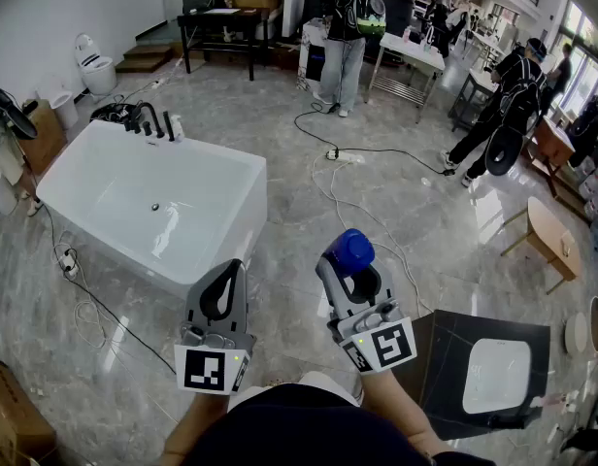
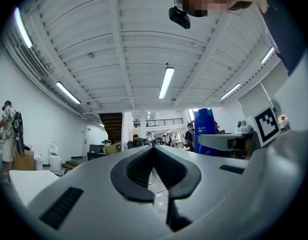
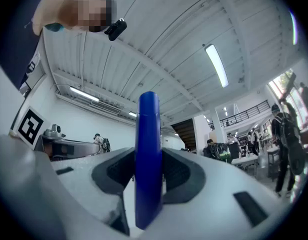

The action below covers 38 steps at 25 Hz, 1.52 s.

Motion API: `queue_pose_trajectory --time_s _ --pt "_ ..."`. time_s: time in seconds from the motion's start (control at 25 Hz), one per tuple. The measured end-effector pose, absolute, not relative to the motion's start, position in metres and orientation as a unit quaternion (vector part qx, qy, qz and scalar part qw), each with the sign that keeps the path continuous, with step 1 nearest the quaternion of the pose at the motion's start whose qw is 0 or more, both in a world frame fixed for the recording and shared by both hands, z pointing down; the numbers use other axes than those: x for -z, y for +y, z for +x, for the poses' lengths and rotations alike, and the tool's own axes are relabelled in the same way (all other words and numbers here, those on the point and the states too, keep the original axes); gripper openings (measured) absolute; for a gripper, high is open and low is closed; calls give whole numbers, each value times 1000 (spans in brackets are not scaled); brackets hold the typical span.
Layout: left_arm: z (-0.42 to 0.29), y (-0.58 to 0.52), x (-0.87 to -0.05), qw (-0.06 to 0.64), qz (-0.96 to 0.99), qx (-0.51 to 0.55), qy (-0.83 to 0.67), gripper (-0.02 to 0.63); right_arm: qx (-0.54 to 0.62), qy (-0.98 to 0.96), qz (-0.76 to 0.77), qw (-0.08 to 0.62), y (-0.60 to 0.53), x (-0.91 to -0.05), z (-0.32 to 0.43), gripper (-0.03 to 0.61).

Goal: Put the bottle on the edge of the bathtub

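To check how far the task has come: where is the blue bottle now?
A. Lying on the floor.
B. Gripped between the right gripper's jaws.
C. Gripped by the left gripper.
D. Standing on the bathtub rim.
B: in the right gripper view the blue bottle stands clamped between the pads of the right gripper, and the head view shows it apart from the bathtub.

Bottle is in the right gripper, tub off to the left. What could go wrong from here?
1. The bathtub rim looks narrow and glossy; the blue bottle, released off-centre by the right gripper, could tip into the tub or onto the floor.
2. A loose cable lies on the floor by the tub's near side; stepping closer might snag it.
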State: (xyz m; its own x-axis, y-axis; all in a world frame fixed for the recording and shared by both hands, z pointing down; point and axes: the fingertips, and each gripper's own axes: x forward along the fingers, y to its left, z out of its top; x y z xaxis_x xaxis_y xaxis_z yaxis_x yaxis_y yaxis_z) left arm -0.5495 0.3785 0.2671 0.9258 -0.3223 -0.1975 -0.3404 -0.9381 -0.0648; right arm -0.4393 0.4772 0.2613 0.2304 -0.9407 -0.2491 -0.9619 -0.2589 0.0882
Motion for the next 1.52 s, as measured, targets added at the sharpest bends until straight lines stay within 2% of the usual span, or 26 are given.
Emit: queue_pose_trajectory --time_s 0.36,0.64,1.2,1.52 --pt "-538 349 -266 42 -984 -89 149 2 -113 597 -794 41 445 -266 -436 156" --pt "-510 321 -284 30 -985 -83 148 2 -108 594 -796 36 421 -279 -407 155" --pt "-345 232 -263 42 -987 -88 130 2 -120 579 -806 38 332 -268 -246 156" --pt "-273 201 -265 45 -988 -86 121 2 -127 567 -812 50 304 -267 -174 155"
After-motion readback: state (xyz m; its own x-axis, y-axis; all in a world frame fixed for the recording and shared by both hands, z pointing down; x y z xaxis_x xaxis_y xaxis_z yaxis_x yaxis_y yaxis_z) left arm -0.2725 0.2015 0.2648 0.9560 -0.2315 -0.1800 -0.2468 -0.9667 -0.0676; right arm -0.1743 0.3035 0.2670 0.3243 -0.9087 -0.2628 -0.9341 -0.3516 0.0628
